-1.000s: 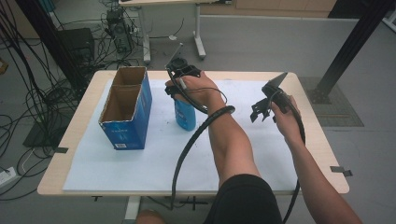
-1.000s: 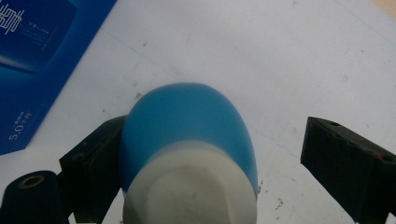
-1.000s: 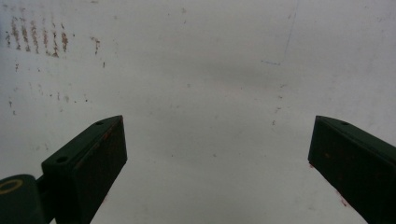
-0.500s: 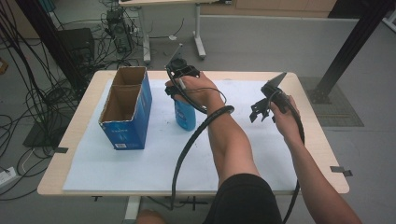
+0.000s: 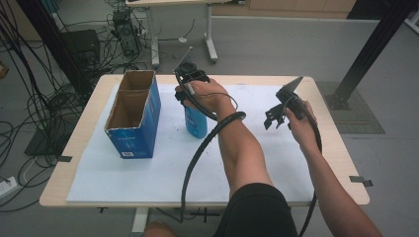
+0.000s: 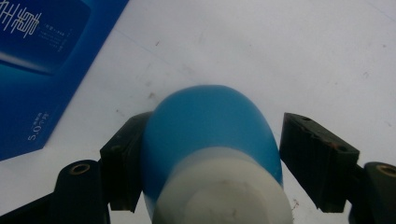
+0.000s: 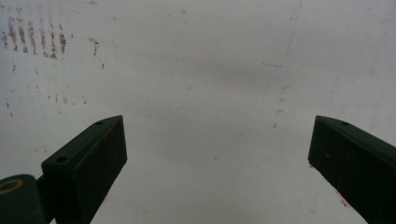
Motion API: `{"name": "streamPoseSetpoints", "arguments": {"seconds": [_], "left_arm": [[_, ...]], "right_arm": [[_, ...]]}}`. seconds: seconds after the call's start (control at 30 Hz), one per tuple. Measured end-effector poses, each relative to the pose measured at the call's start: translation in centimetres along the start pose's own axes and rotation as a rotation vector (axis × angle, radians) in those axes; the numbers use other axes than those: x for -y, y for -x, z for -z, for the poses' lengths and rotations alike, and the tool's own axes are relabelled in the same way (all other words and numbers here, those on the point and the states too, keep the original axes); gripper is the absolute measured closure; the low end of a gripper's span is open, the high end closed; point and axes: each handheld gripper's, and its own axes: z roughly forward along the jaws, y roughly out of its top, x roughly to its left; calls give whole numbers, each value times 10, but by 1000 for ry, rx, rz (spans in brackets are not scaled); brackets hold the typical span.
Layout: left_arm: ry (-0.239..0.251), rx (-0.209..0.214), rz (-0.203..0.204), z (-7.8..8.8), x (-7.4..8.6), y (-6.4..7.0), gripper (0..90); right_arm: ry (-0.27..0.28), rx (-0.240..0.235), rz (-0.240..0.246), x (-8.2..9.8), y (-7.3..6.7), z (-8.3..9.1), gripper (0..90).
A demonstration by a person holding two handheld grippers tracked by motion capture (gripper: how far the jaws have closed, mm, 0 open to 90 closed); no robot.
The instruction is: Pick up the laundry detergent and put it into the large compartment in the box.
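A blue bottle [image 5: 196,123] with a white cap stands upright on the white sheet mid-table. My left gripper [image 5: 191,104] comes down over its top, held by a hand. In the left gripper view the bottle [image 6: 210,126] lies between the jaws of my left gripper [image 6: 205,156], which have just been closing. One pad touches its side, and the other pad [image 6: 308,158] stands a sliver off. My right gripper [image 5: 274,118] hovers over the sheet's right part. Its jaws are wide open with nothing between them in the right gripper view [image 7: 217,154].
An open-topped blue cardboard box [image 5: 133,113] stands just left of the bottle; its printed side [image 6: 37,70] is close by. The white sheet [image 5: 148,177] covers most of the wooden table [image 5: 341,163]. Cables trail from both grippers towards the person.
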Motion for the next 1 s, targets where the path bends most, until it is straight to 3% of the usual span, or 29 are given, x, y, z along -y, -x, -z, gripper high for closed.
{"name": "streamPoseSetpoints", "arguments": {"seconds": [0.23,1.0], "left_arm": [[-2,-18,-9,-1,1,2,342],[-6,-16,-8,-1,4,0,356]], "right_arm": [[-1,2,-2,0,-1,-1,45],[5,3,-6,1,2,-2,45]]}}
